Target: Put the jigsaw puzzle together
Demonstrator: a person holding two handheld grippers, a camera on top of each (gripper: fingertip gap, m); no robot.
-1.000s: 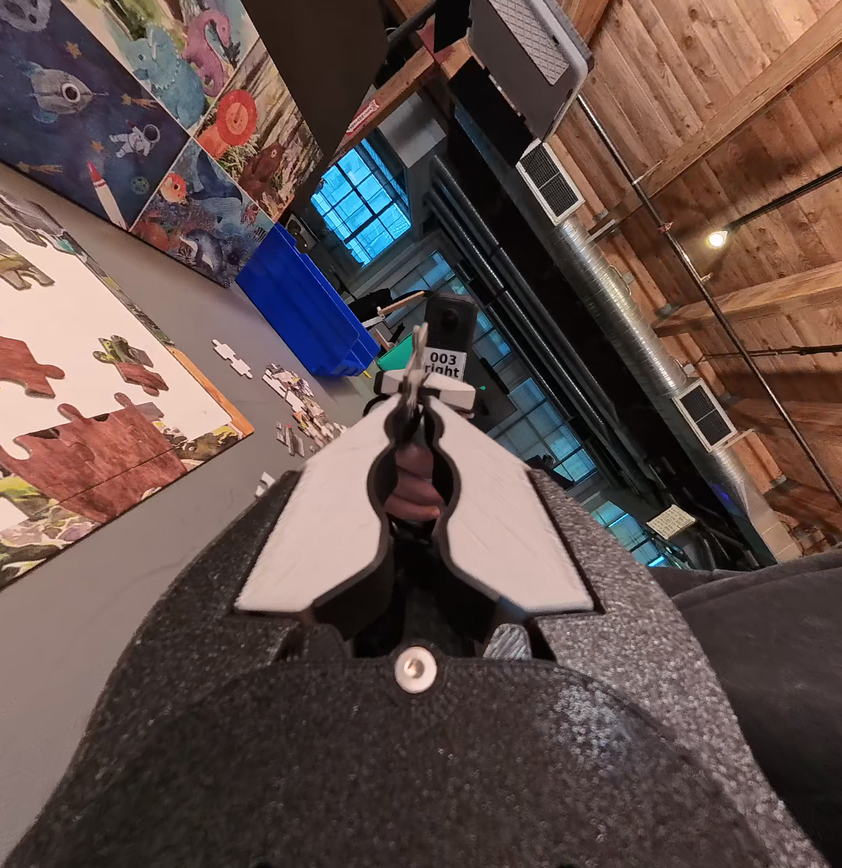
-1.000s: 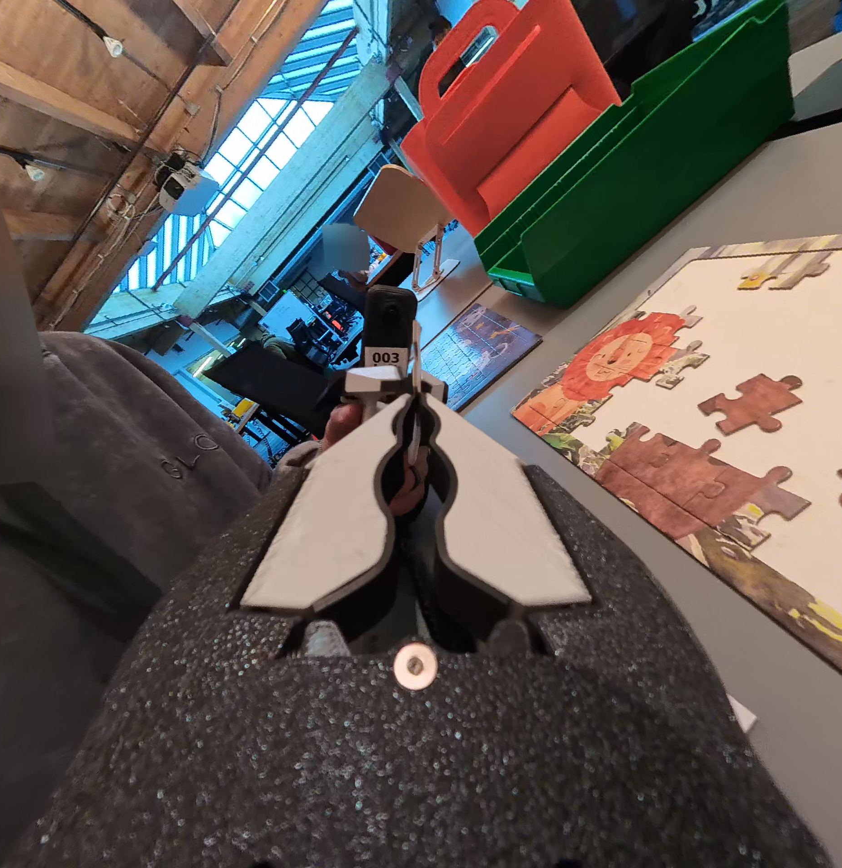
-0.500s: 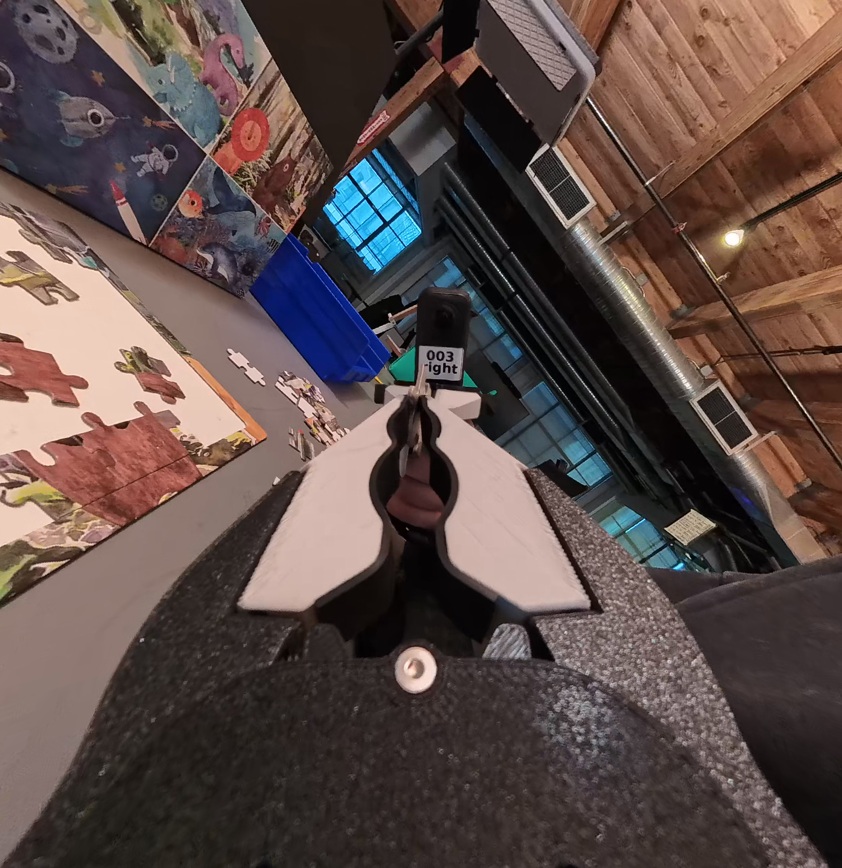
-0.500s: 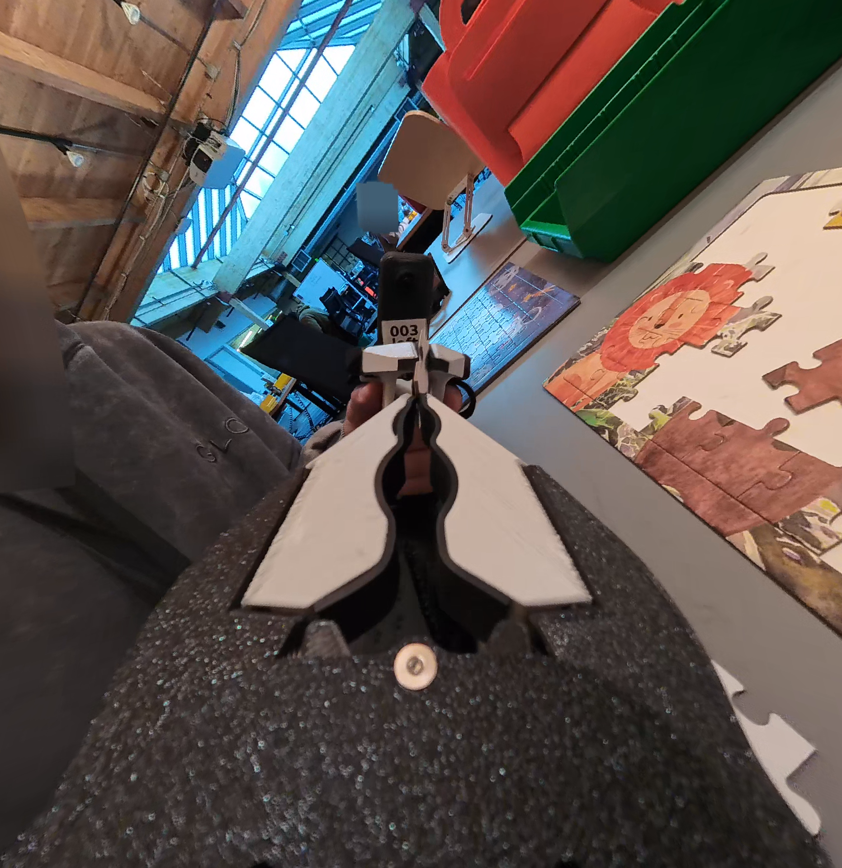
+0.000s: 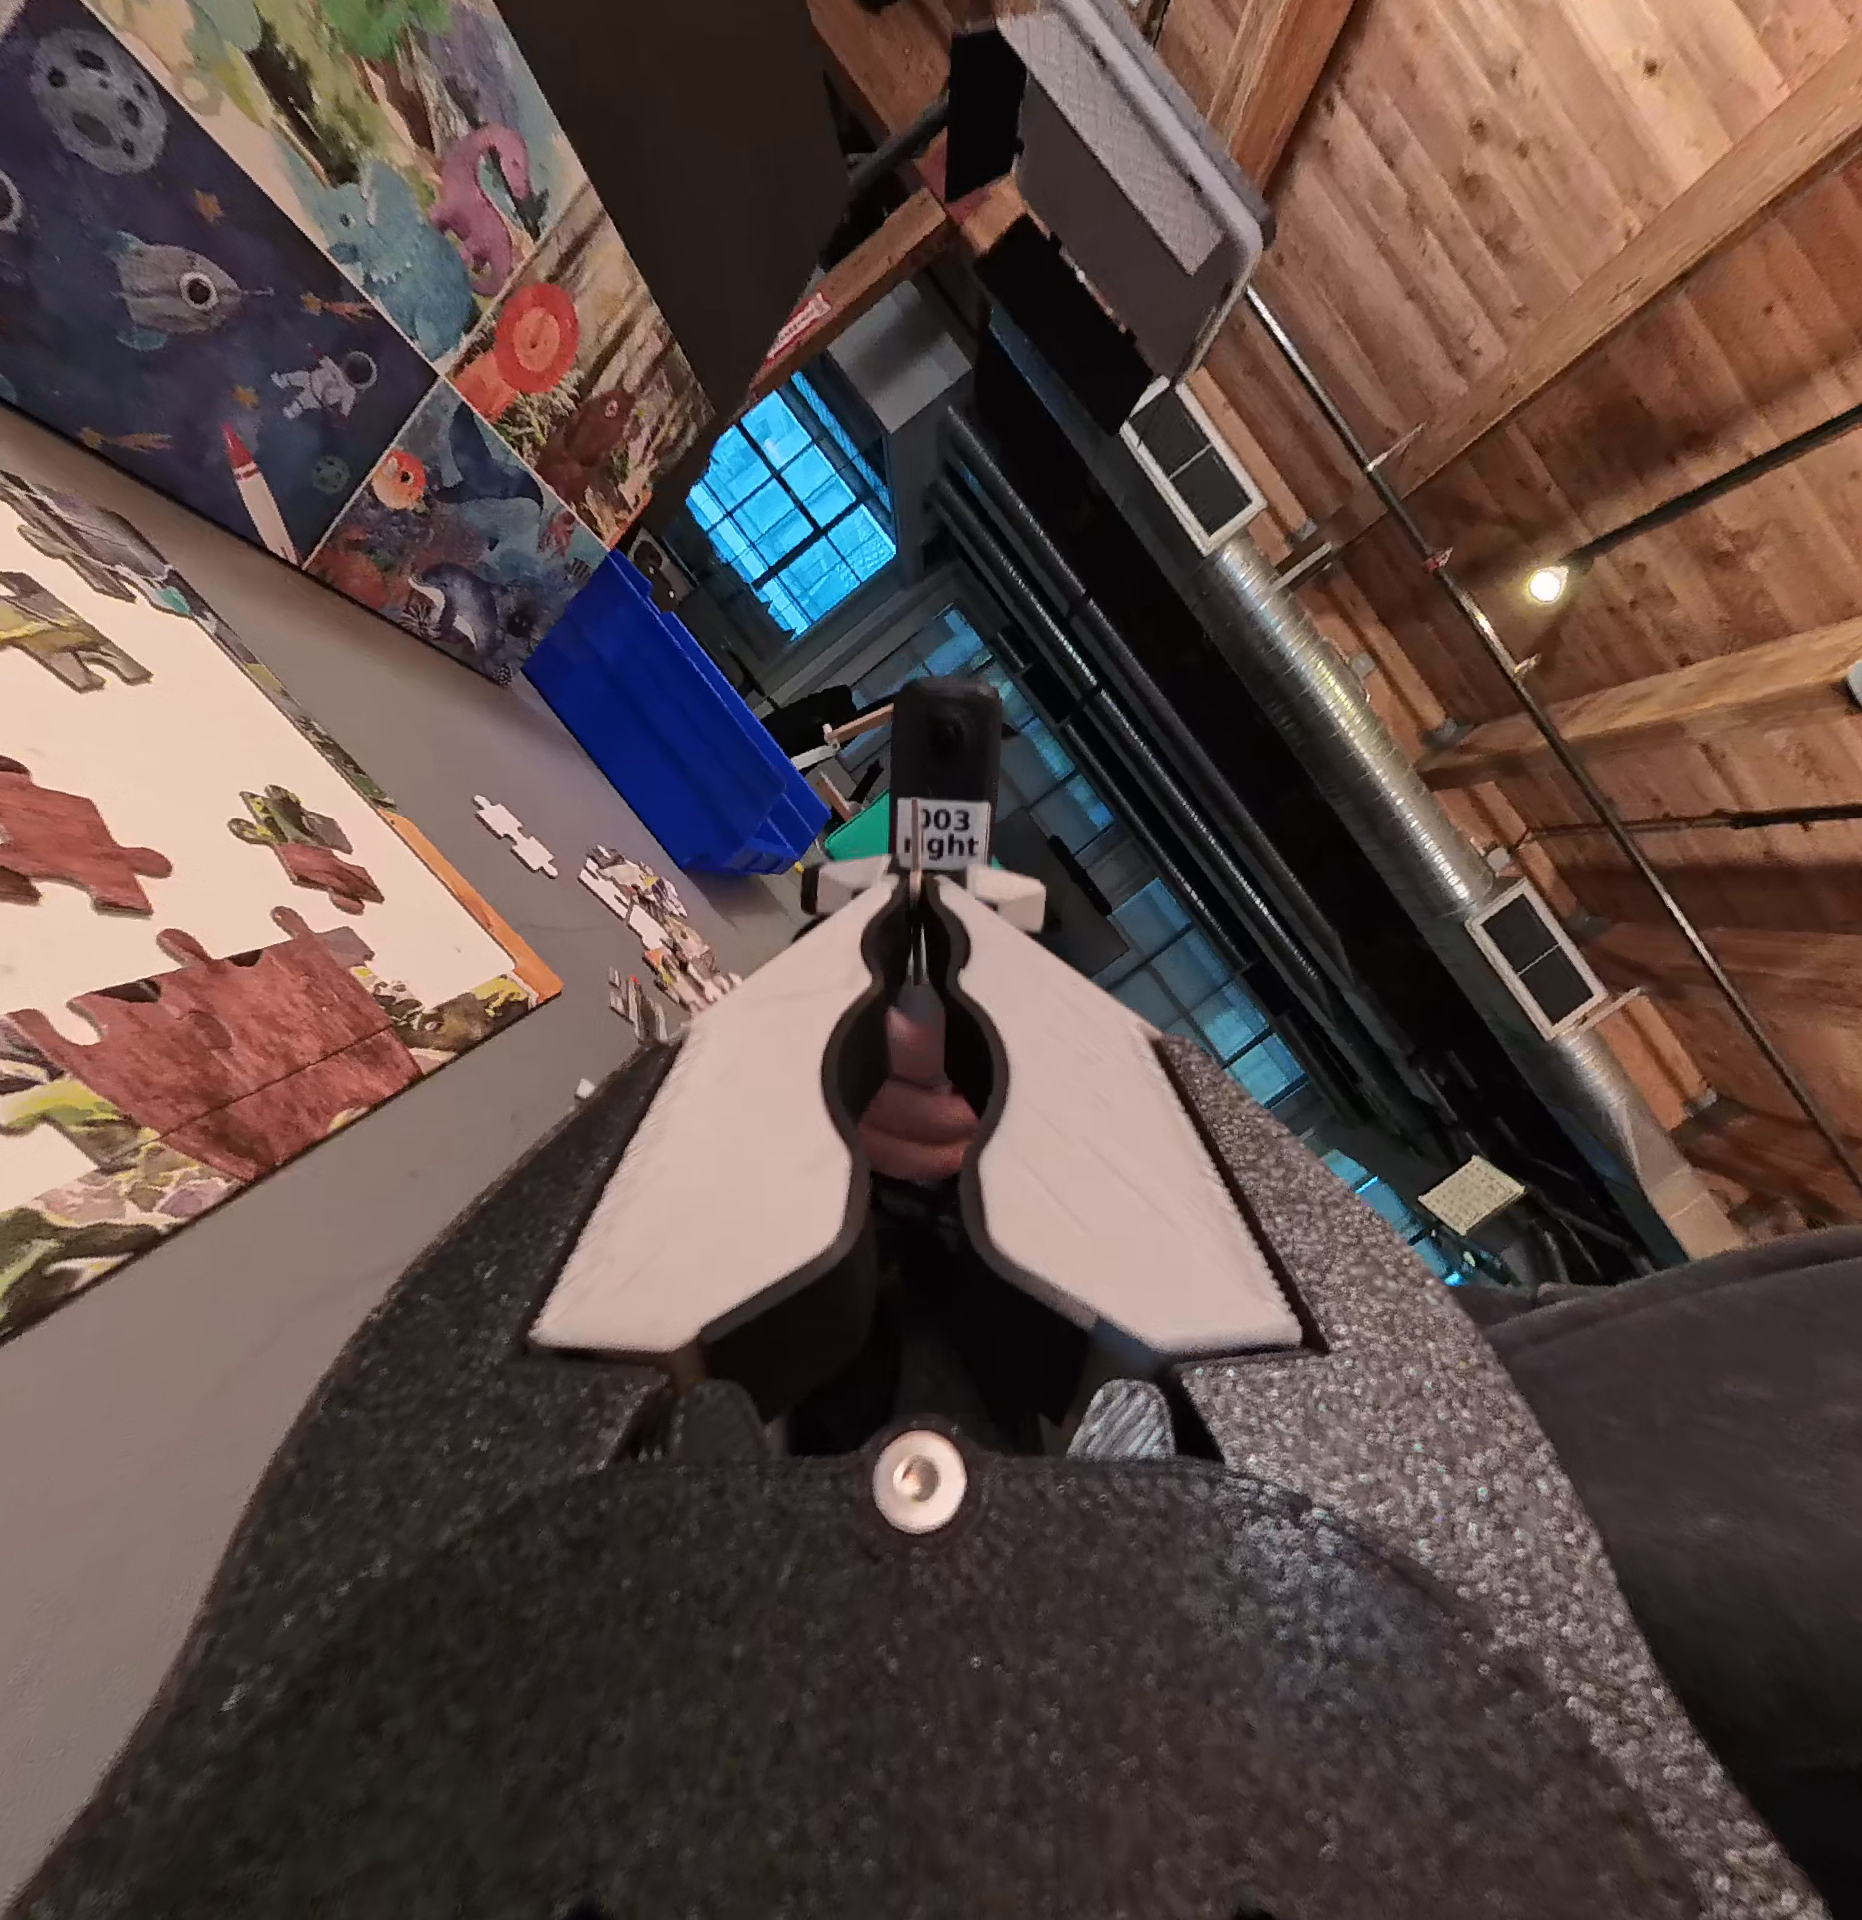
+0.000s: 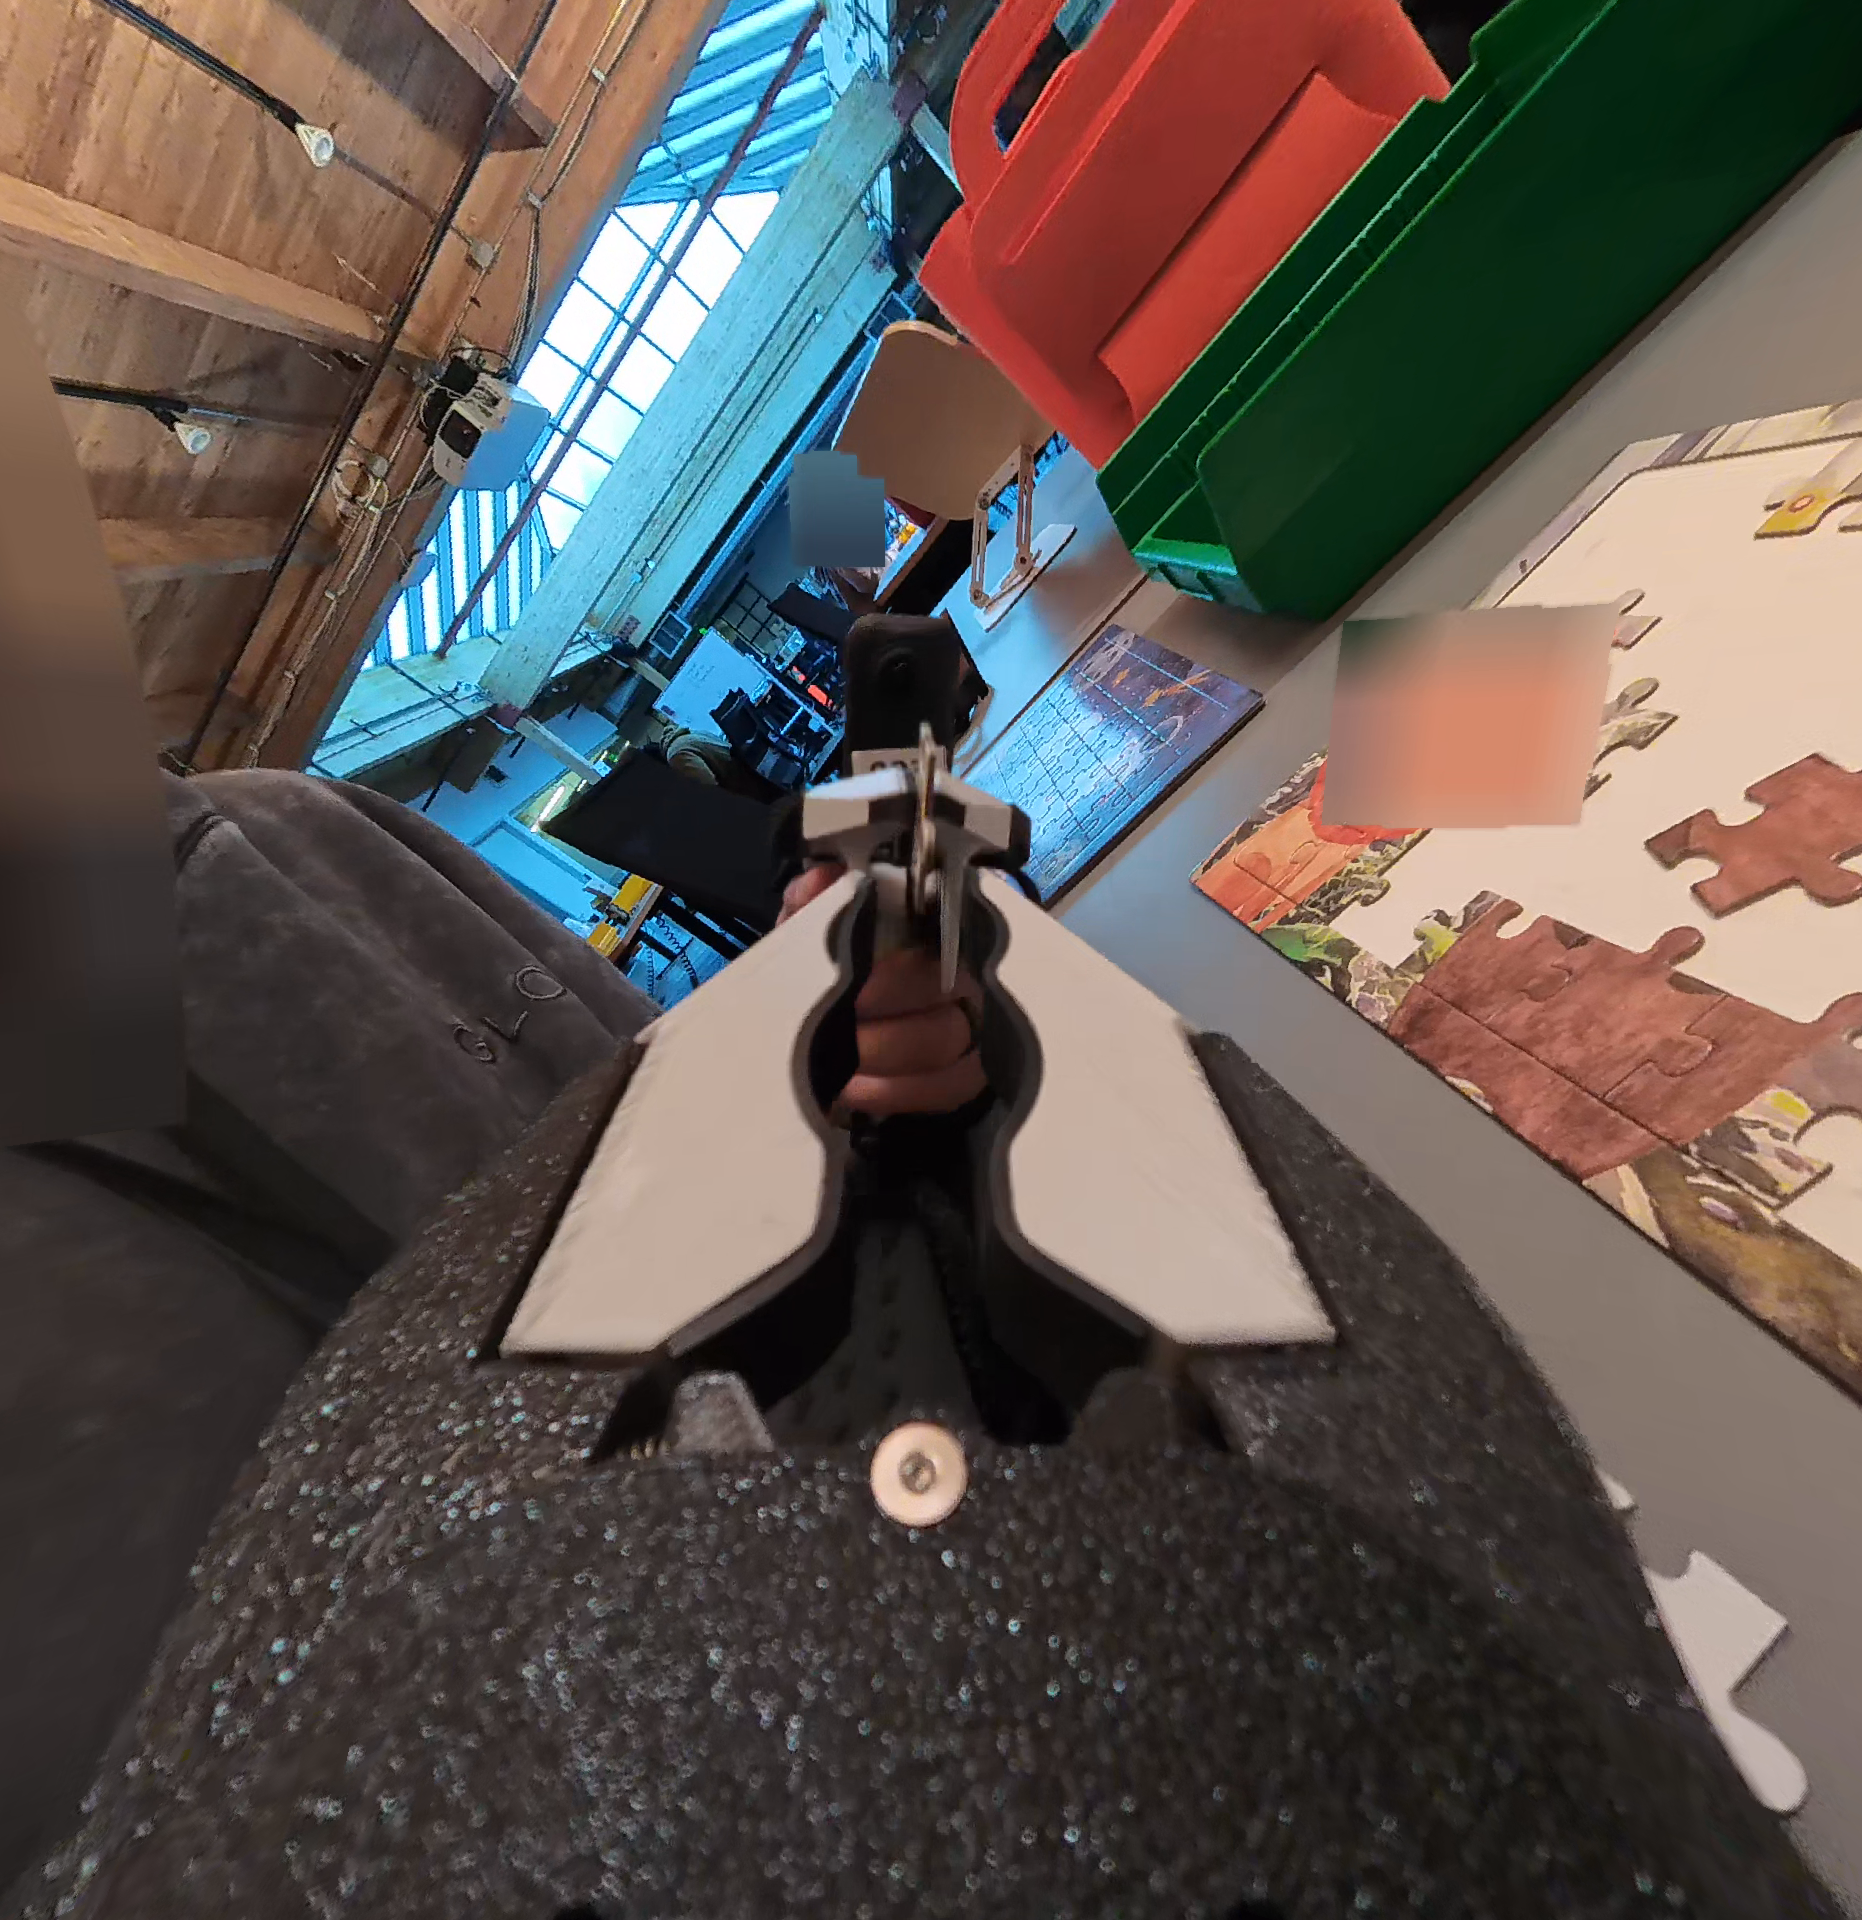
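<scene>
The left gripper [image 5: 919, 914] and the right gripper [image 6: 911, 883] face each other tip to tip, both pinching one thin piece [image 6: 925, 800] edge-on in the air. On the table [image 5: 231, 1403], the puzzle board [image 5: 179, 883] is mostly bare. Loose pieces [image 5: 657, 925] wait beside it.

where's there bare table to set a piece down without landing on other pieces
Bare grey table runs along the puzzle board's near edge, and between the board and the blue bin. Crowded: the loose piece pile off the board's orange corner. A white piece lies near the right gripper.
</scene>
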